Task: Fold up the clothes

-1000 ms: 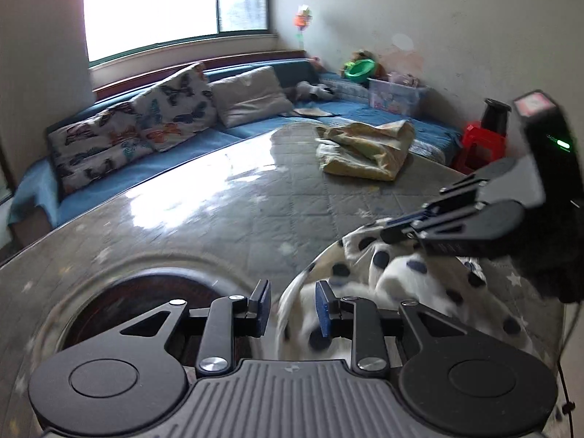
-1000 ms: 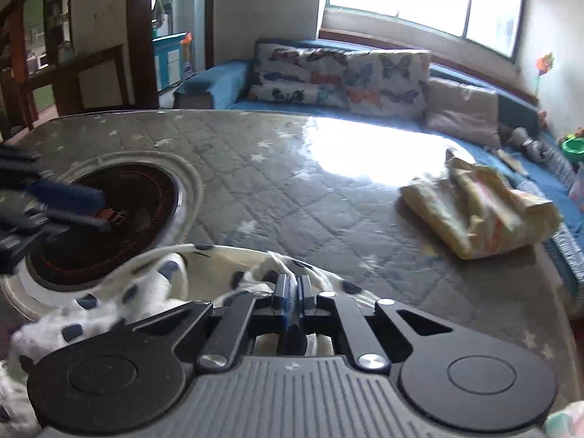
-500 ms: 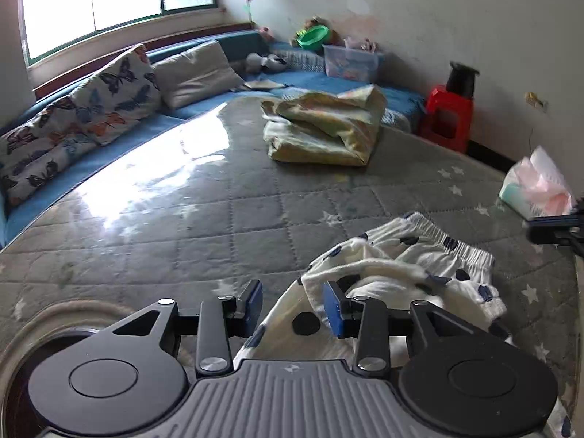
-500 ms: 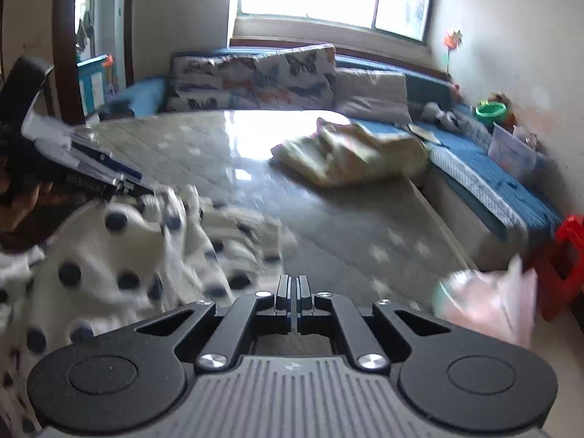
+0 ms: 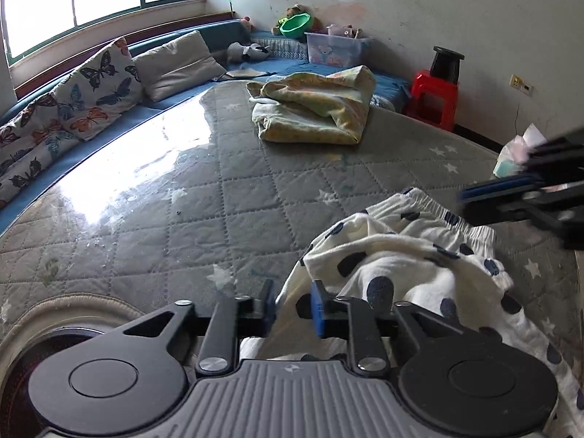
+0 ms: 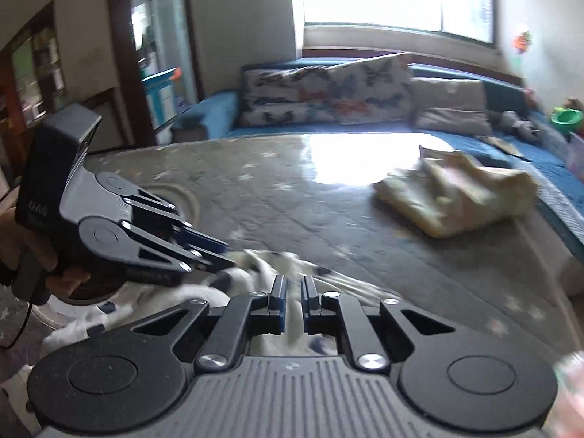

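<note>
White garment with dark navy dots — near right; grey quilted mat with pale stars; far, a yellow-green bundle — butterfly-print cushions on blue seating.

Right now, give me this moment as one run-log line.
step: fold not begun | left gripper: open over garment edge | right gripper: open | polka-dot garment: crumpled on table | yellow cloth: far side
</note>
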`<state>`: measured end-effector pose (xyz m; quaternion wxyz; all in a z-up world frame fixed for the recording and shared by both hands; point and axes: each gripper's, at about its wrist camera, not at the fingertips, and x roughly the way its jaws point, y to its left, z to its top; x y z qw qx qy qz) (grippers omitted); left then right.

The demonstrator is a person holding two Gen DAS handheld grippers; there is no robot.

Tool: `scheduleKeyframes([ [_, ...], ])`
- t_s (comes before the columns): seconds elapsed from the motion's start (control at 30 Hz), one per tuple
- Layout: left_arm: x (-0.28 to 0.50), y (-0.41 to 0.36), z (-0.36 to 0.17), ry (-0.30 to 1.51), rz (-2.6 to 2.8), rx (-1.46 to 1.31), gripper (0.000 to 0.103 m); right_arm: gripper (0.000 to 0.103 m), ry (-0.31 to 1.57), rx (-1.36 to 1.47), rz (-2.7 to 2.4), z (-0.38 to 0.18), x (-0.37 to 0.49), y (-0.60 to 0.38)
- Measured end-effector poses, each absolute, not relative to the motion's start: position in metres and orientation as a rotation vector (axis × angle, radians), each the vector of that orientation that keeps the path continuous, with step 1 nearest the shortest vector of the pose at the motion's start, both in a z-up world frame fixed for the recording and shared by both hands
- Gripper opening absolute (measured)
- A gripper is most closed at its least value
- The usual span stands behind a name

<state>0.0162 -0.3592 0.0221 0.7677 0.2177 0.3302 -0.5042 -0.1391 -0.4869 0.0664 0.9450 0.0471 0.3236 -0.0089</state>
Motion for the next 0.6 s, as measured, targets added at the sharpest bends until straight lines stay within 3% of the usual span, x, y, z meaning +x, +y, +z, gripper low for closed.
scheduleKeyframes([
  [0.17,0.016,-0.356,0.018,0.706,-1.107,0.486,0.008,0.022,0.694,0.019,0.025,0.058,-0.099,-0.467],
  [0.27,0.015,-0.355,0.016,0.7,-1.114,0.495,0.008,0.022,0.744,-0.011,0.031,0.048,-0.085,-0.461],
  [0.33,0.015,-0.353,0.014,0.696,-1.119,0.5,0.009,0.018,0.764,-0.014,0.037,0.043,-0.084,-0.46],
  [0.37,0.015,-0.354,0.015,0.694,-1.122,0.503,0.01,0.006,0.768,-0.007,0.039,0.042,-0.086,-0.46],
  [0.4,0.013,-0.356,0.018,0.692,-1.127,0.505,0.012,0.002,0.764,-0.006,0.024,0.043,-0.091,-0.46],
  [0.47,0.011,-0.364,0.026,0.687,-1.129,0.507,0.023,0.002,0.737,-0.026,-0.013,0.047,-0.107,-0.461],
  [0.6,0.01,-0.369,0.023,0.673,-1.127,0.521,0.026,0.002,0.696,-0.04,-0.093,0.056,-0.145,-0.47],
])
